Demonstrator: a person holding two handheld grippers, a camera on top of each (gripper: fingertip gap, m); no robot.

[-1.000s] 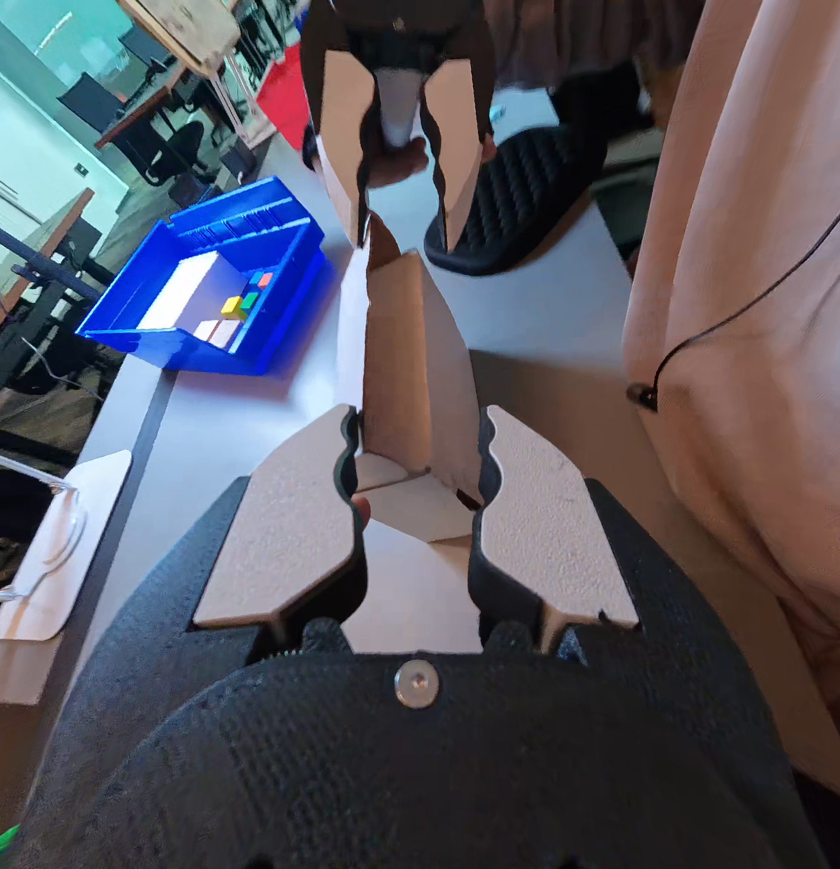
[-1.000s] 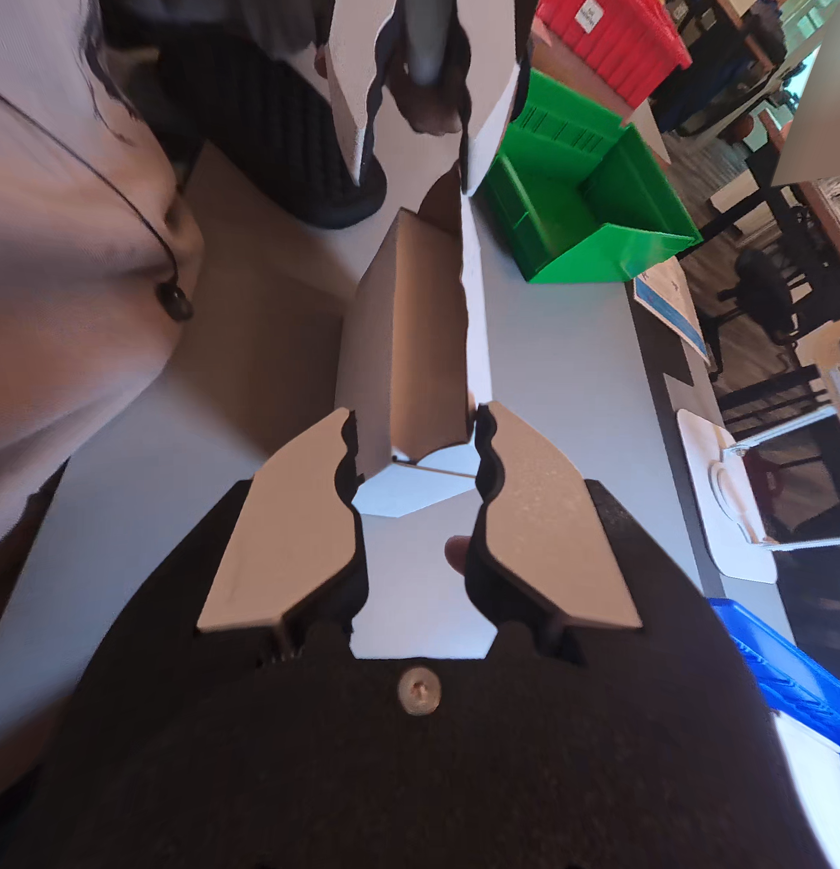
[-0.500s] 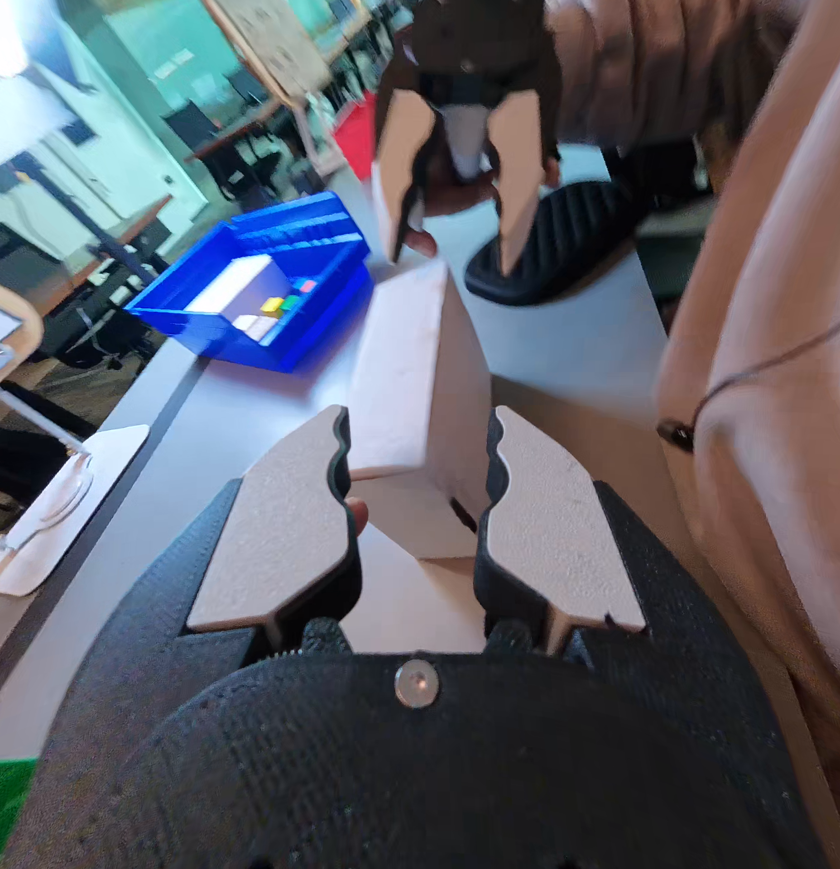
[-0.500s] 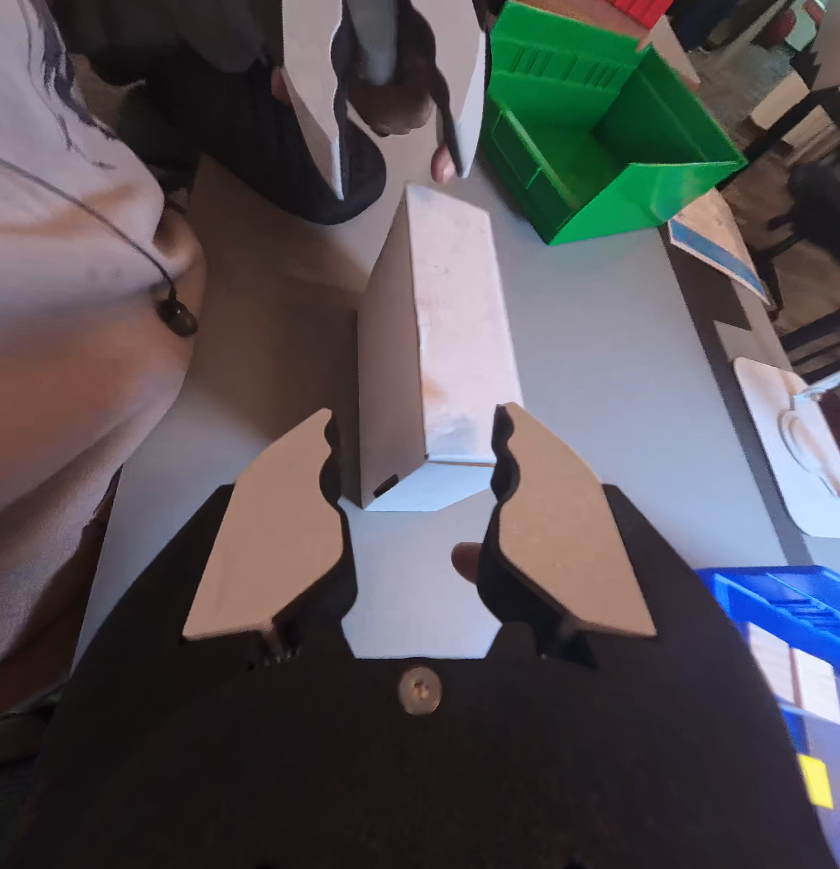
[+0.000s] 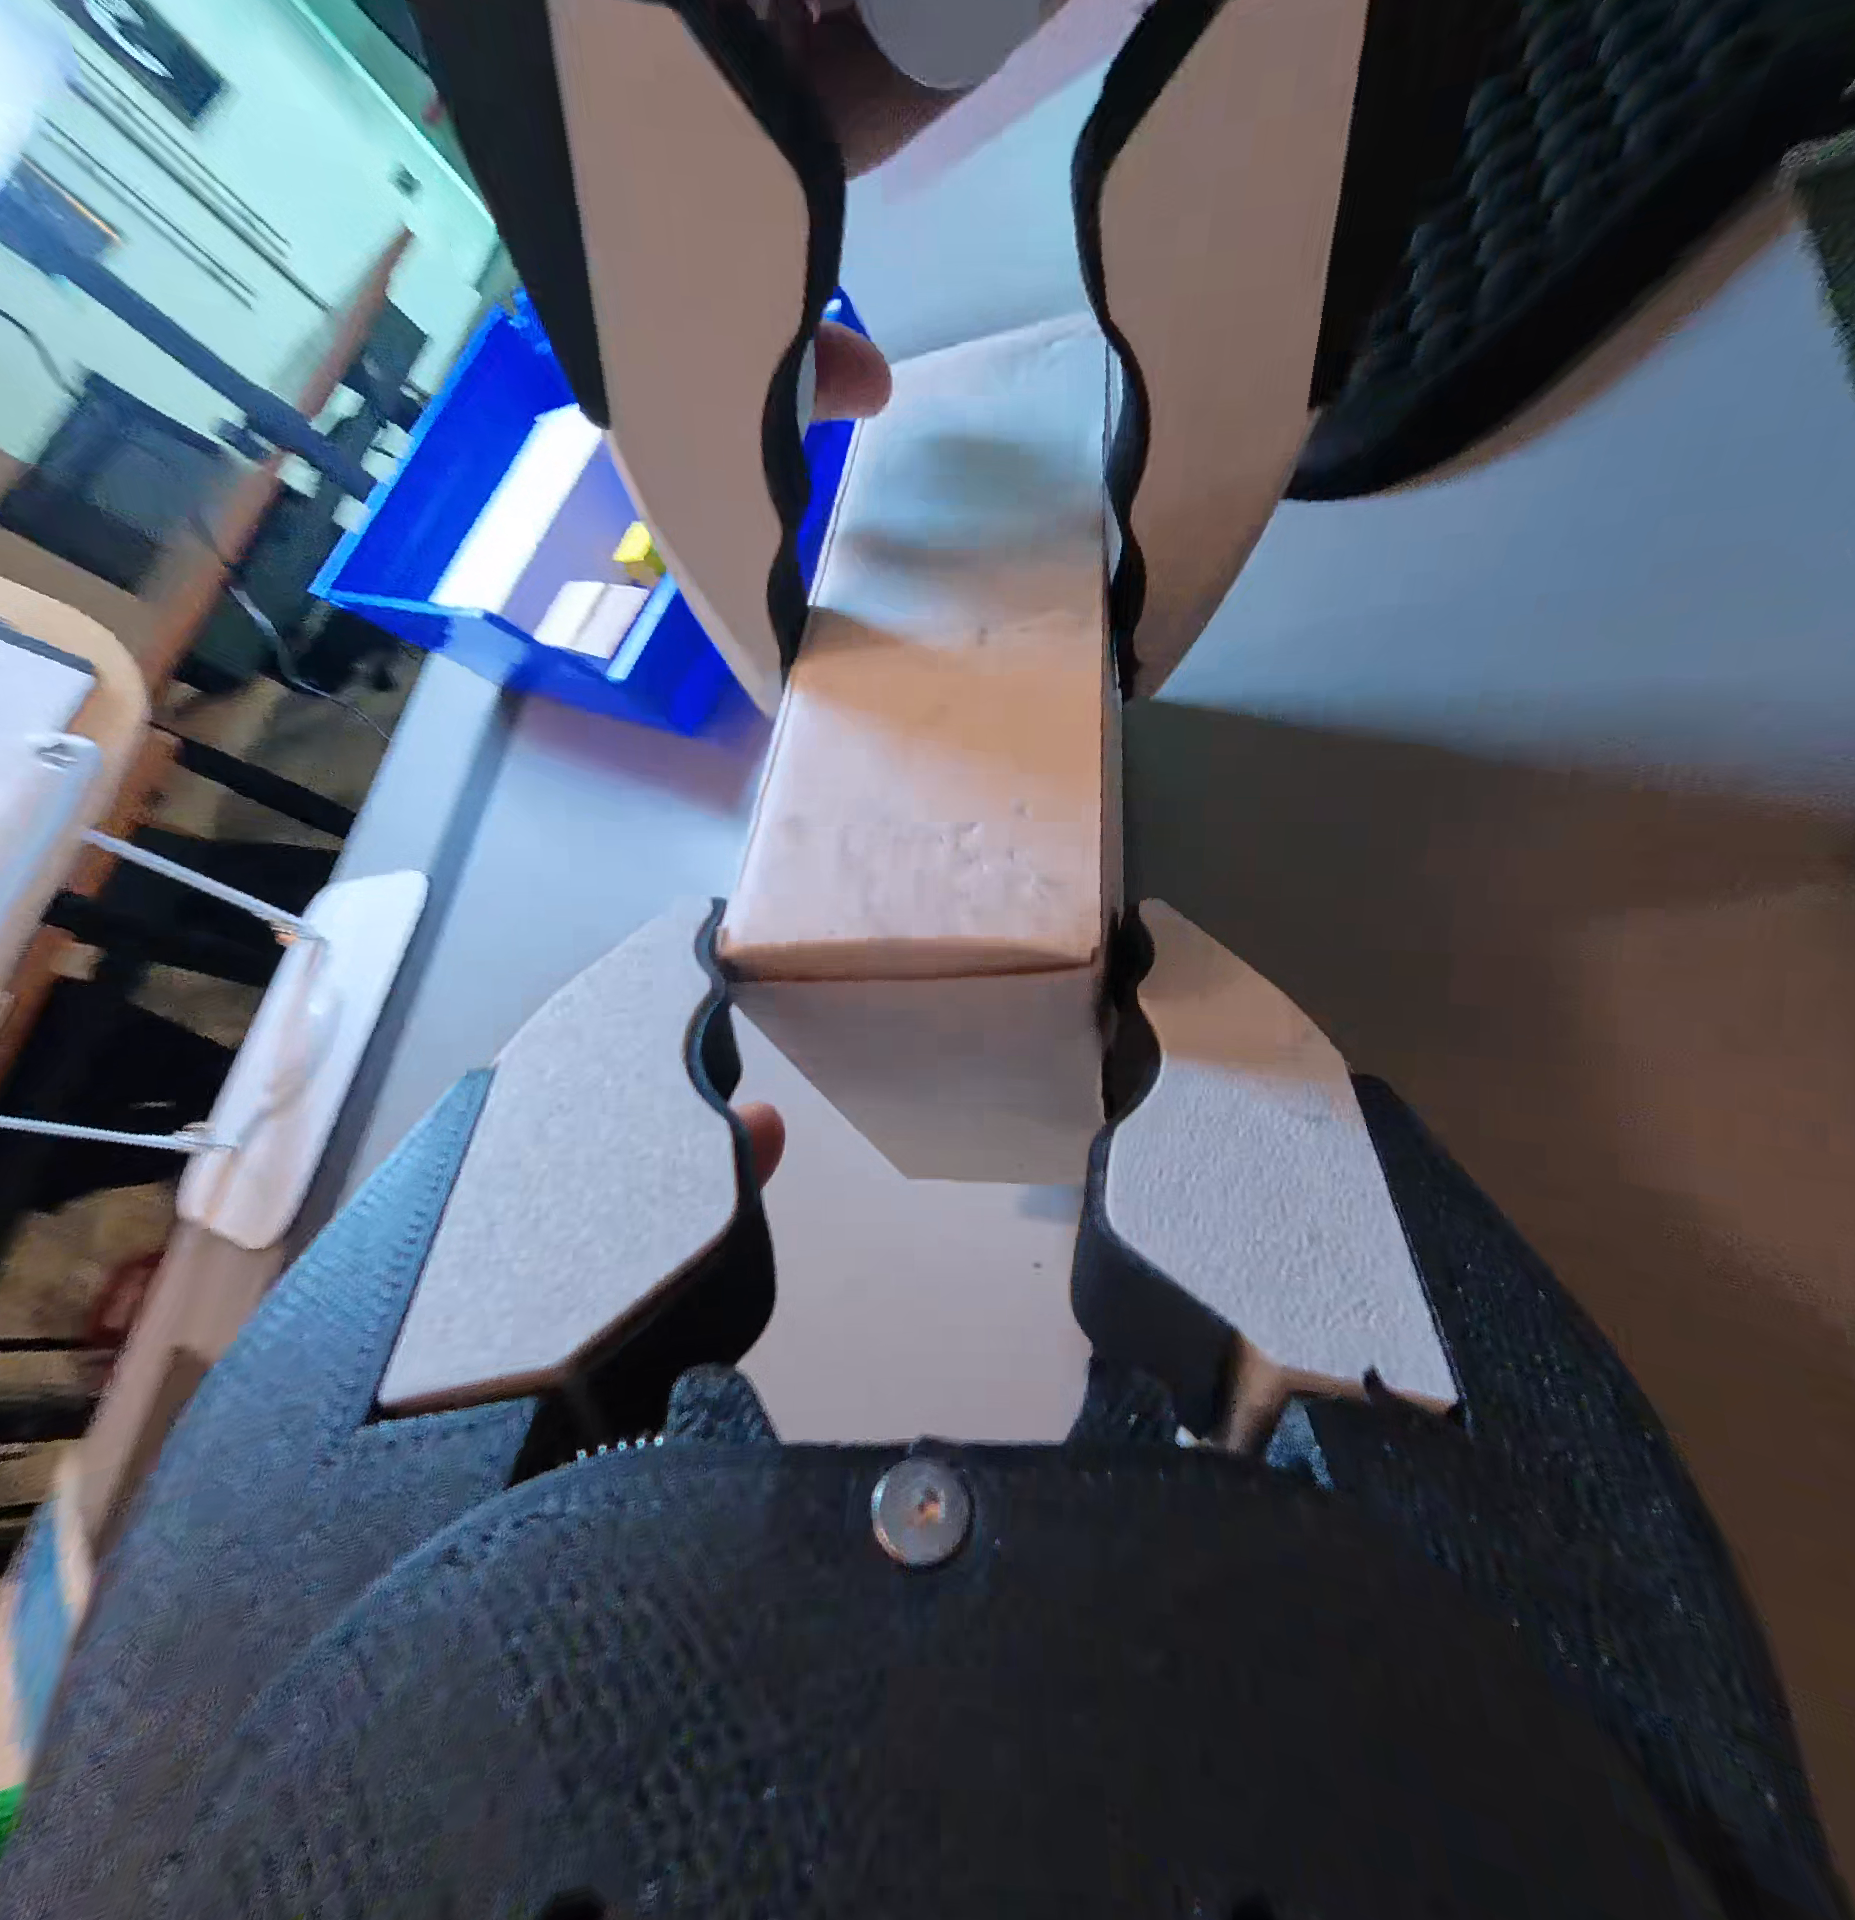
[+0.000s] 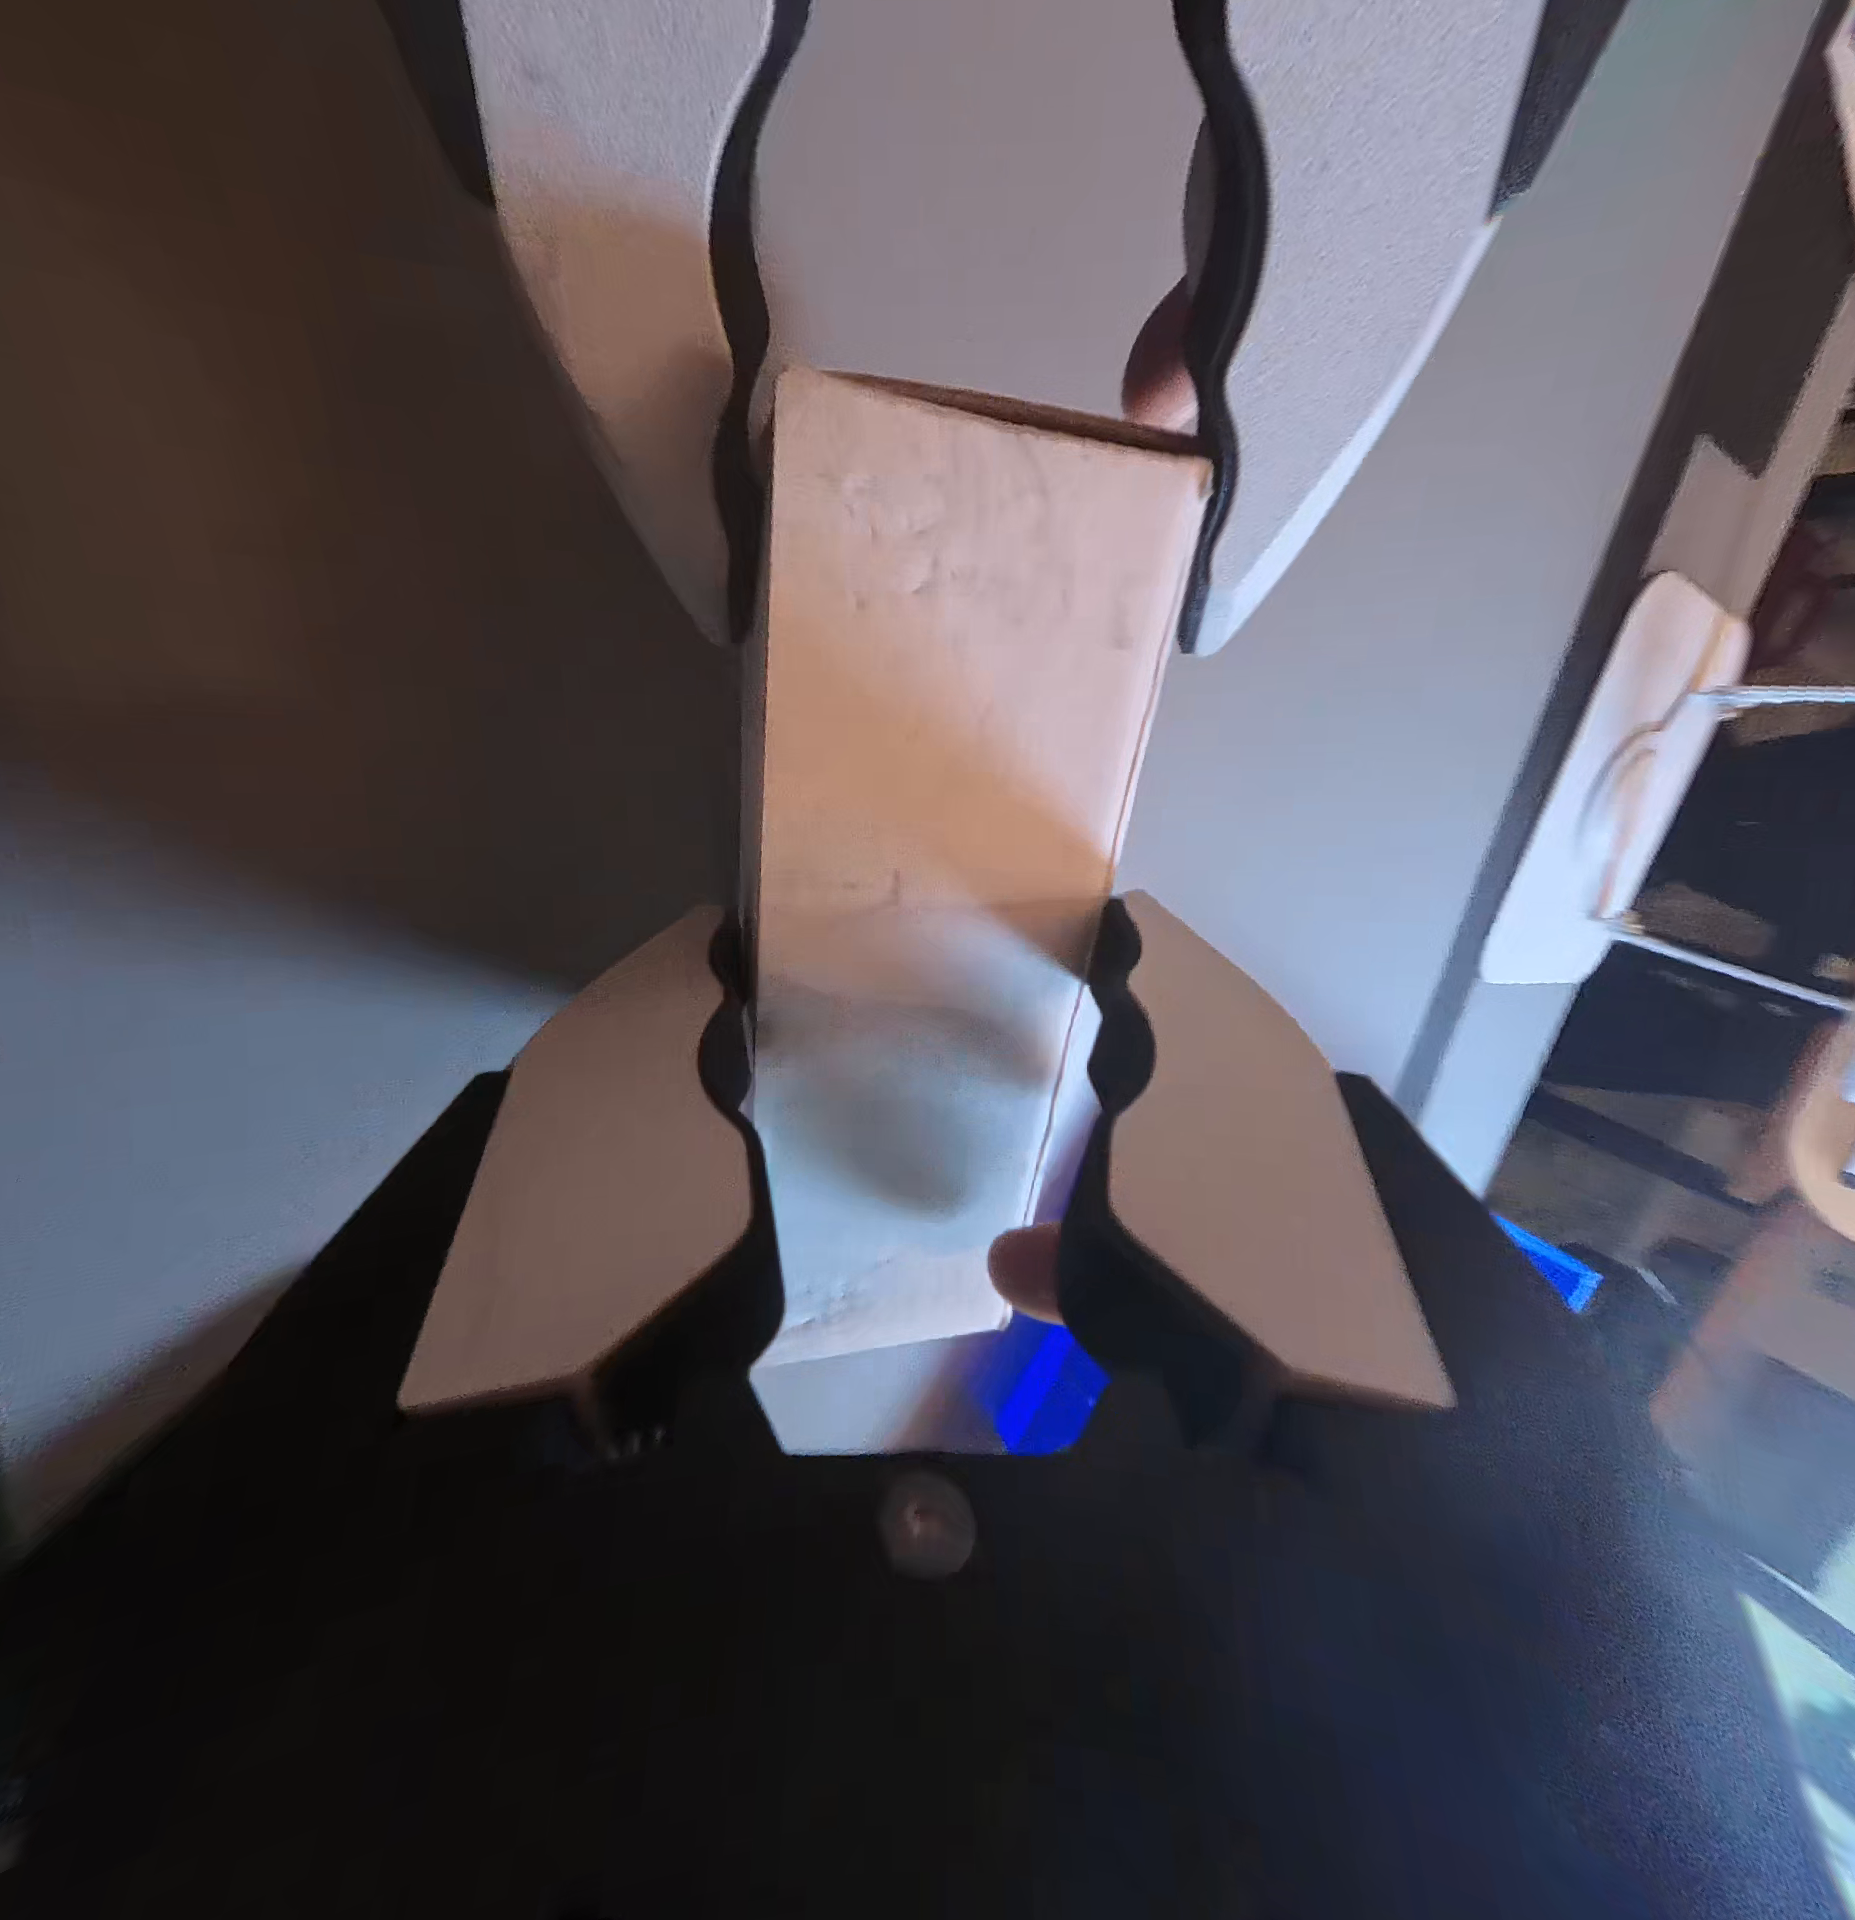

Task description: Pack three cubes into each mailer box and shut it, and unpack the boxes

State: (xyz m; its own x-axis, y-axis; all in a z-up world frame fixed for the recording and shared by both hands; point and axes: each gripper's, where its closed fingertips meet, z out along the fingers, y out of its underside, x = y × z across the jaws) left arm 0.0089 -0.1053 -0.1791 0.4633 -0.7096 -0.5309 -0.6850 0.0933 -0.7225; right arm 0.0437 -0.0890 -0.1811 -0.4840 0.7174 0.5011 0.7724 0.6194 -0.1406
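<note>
A closed white mailer box (image 5: 933, 790) is held lengthwise between both grippers, apparently off the grey table (image 5: 1525, 582). My left gripper (image 5: 923, 925) is shut on its near end in the left wrist view. My right gripper (image 5: 954, 675) clamps the far end there. In the right wrist view the box (image 6: 954, 675) runs from my right gripper (image 6: 918, 914) to the left gripper (image 6: 959, 634) opposite. A yellow cube (image 5: 637, 551) lies in the blue bin (image 5: 435, 520). The box's contents are hidden.
The blue bin also holds flat white boxes (image 5: 518, 520) and sits at the table's far left; a corner of it (image 6: 1048, 1392) shows under the held box. A white stand base (image 5: 299, 1049) lies at the left table edge. A black textured object (image 5: 1525, 260) sits behind. The tips of one gripper are about 5 centimetres away from the tips of the other. My right tips are roughly 20 centimetres from the black textured object (image 5: 1525, 260).
One second ago the box's lid stood open; it then lay shut on the table. Both grippers have since moved in from opposite ends, closed on the box and raised it.
</note>
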